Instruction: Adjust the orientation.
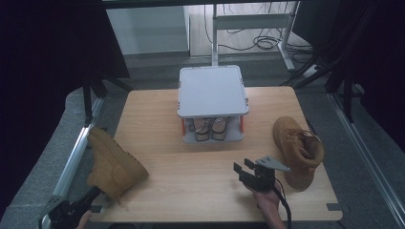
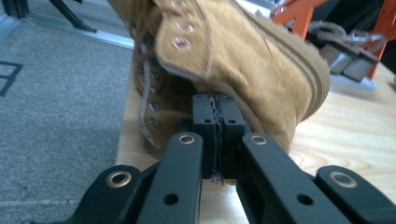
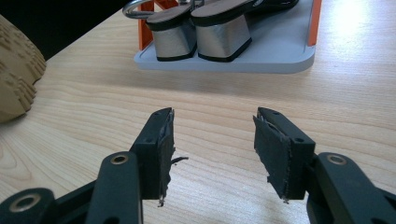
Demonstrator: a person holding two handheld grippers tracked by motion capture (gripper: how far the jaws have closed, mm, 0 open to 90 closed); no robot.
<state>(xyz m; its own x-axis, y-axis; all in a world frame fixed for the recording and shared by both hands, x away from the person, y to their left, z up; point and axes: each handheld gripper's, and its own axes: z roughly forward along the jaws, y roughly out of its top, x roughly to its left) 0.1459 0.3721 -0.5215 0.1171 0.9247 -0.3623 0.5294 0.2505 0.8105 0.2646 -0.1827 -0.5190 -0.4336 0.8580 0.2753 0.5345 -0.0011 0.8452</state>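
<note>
We have the left gripper (image 2: 215, 122) low at the near left corner of the worktop (image 1: 191, 157), and its jaws are pressed together right against the heel end of the left boot (image 1: 111, 164). In the left gripper view the pads meet with almost no gap, and whether a fold of suede or a lace is pinched between them we cannot tell. That boot sits at the worktop's left edge, well left of the shoe rack (image 1: 213, 102), its long axis running from the tall shaft at the far end toward the toe pointing inward and nearer us. It lies straight ahead of the left jaws, touching them.

Our right gripper (image 1: 247, 168) hovers over the worktop in front of the rack, jaws standing wide with nothing between them. The right boot (image 1: 297, 150) rests just beside it, to the right of the rack, toe toward us. The right jaws point at the rack, where a pair of heeled shoes (image 3: 201, 28) occupies the lower shelf, so that boot is off to their side rather than ahead.
</note>
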